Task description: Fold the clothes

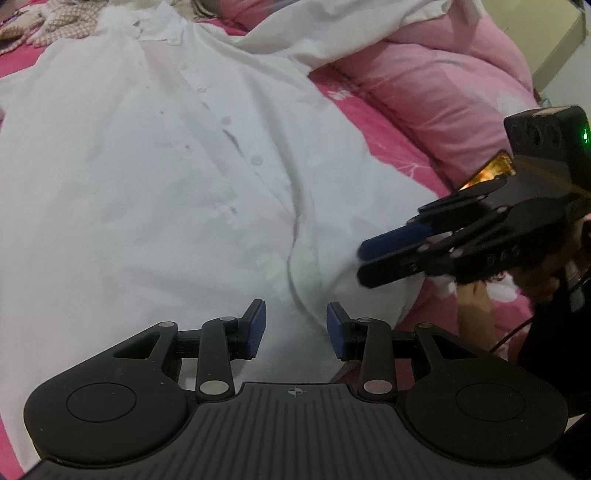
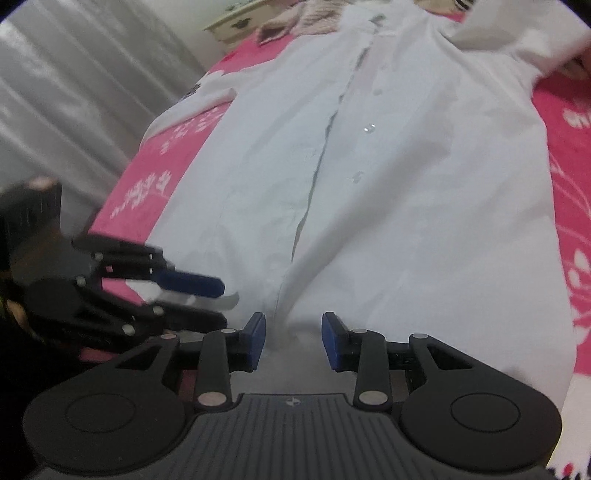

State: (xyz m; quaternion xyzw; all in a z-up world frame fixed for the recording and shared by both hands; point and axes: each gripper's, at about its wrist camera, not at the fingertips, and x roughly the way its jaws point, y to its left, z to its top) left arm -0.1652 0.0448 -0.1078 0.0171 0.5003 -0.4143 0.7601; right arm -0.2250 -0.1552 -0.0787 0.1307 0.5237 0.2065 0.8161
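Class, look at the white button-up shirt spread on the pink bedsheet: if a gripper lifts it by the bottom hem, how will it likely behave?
The white shirt will probably droop and fold on itself: it lies thin and creased, faintly see-through over the pink bedsheet. It looks light, so the open right gripper should lift it easily. The open front placket may gape, since the lower edges already part.

Location: home bedroom. Evidence: bed [image 2: 565, 122] with pink floral sheet, pink pillow [image 1: 443, 92] at upper right, curtains [image 2: 74, 92] at upper left, cream nightstand [image 2: 236, 26].
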